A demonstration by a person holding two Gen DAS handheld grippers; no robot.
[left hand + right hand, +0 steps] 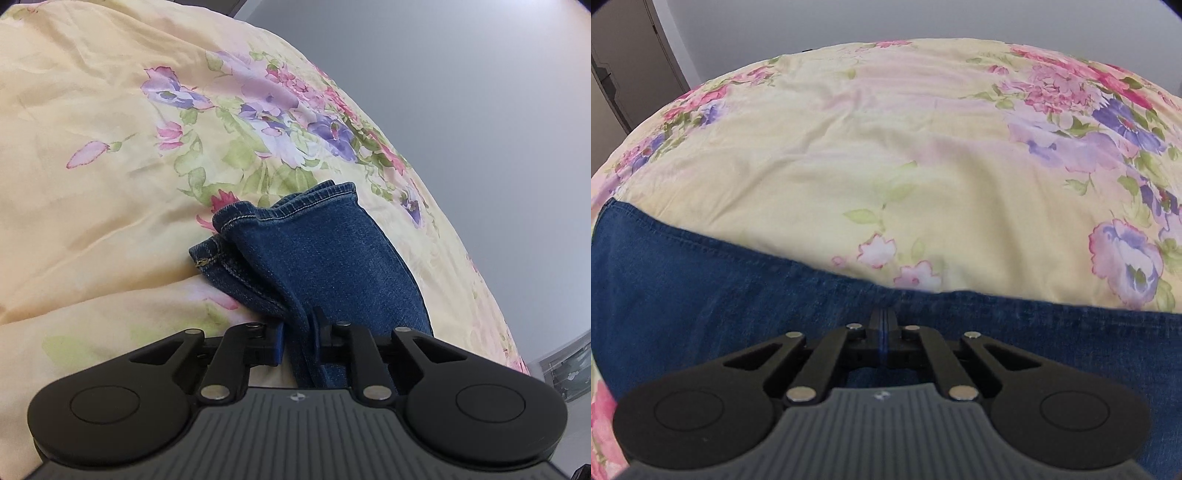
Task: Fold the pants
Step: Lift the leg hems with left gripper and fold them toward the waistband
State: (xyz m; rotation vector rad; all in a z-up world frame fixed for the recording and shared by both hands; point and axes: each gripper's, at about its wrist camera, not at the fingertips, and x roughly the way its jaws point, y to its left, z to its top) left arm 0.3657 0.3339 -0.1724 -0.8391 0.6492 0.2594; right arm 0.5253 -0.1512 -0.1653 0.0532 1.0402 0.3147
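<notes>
Both grips look set for the fold: my left gripper (300,341) has its jaws clenched on a bunched leg of the jeans (317,254) near the hems, and my right gripper (882,328) has its jaws fully closed over the denim, though I cannot tell whether cloth is pinched. The jeans lie on the bed's floral duvet (886,147), thick stitched blue denim on soft, wrinkled cotton. Next I judge both ends must lift together and carry across evenly.
</notes>
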